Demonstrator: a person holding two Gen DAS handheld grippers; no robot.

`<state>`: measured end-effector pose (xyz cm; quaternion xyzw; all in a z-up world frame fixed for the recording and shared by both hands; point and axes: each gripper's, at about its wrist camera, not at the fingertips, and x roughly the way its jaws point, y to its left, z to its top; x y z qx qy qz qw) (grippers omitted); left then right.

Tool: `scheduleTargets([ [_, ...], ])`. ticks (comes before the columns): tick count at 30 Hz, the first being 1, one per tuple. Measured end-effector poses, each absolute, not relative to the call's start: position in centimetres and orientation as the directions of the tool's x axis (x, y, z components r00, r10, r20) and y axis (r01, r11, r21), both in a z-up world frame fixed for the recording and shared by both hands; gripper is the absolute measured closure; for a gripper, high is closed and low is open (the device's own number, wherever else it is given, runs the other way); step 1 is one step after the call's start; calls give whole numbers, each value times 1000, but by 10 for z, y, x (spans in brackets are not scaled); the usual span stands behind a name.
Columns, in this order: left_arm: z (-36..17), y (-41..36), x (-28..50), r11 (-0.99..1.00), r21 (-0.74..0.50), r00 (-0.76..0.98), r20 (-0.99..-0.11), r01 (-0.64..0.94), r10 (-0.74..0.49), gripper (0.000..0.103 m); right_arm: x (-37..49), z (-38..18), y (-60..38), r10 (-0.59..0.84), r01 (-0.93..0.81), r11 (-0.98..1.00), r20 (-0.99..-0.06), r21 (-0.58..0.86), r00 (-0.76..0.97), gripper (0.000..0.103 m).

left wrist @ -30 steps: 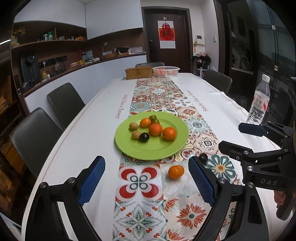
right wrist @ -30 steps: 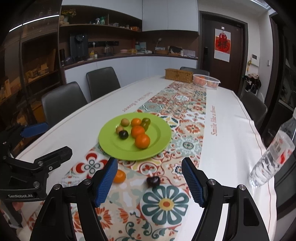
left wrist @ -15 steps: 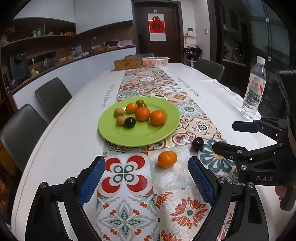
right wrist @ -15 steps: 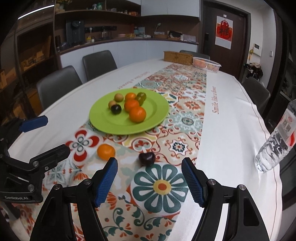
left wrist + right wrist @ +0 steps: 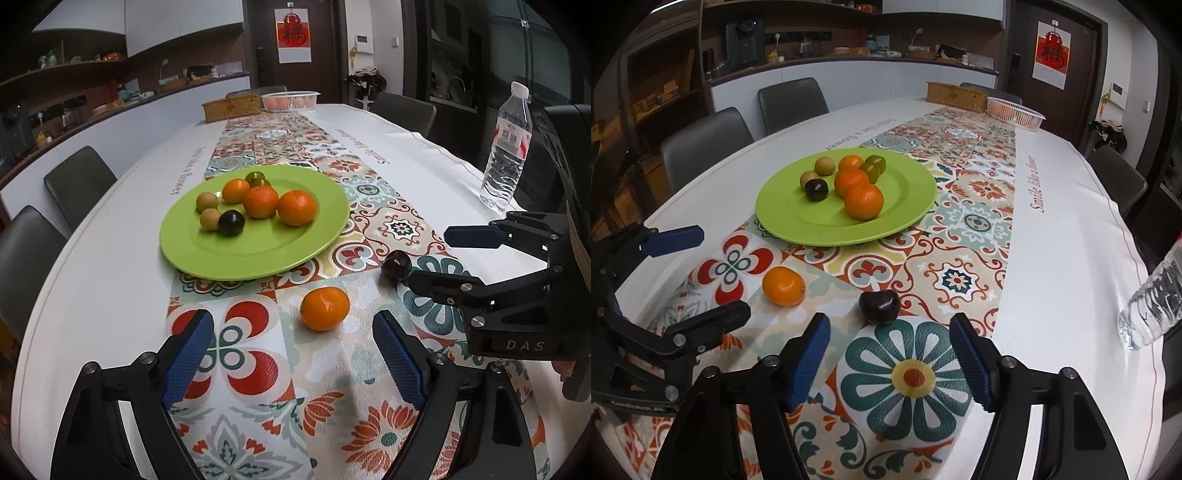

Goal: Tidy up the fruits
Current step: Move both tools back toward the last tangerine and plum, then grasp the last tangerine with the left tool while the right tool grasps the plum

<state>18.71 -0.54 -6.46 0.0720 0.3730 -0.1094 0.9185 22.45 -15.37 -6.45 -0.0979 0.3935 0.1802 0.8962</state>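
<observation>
Left wrist view looks down a long table covered with a white cloth and a patterned runner. The left gripper hovers low over the runner with its blue-padded fingers spread wide and nothing between them. Just ahead of the gap, a loose orange lies on the runner, touching neither finger. Beyond it sits a green plate holding three oranges, two small tan fruits, a dark plum and a green fruit at the back, all clustered toward the far half. To the right of the plate, a second dark plum lies on the runner, partly hidden behind the lower finger of the right gripper, which reaches in from the right edge. A water bottle stands near the table's right edge, and a wicker box and a white basket sit at the far end.

From the right wrist view, the right gripper is also wide open and empty. The loose plum sits just ahead of the gap, over the top edge of a large flower print. The loose orange lies to its left, near the lower finger of the left gripper, which enters from the left. The plate is farther back, apart from both loose fruits. Dark chairs line the table's far side.
</observation>
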Motion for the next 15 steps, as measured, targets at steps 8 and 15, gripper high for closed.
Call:
scheduleTargets([
  [8,-74,-10,202,957,17,660,-727,291,-187,31,236,-74,-150,254,-413,910,-759,-21,599,48],
  [15,-78,-16,210,947,-10,628,-747,320,-220,47,243,-83,-146,258,-425,905,-777,-13,574,55],
])
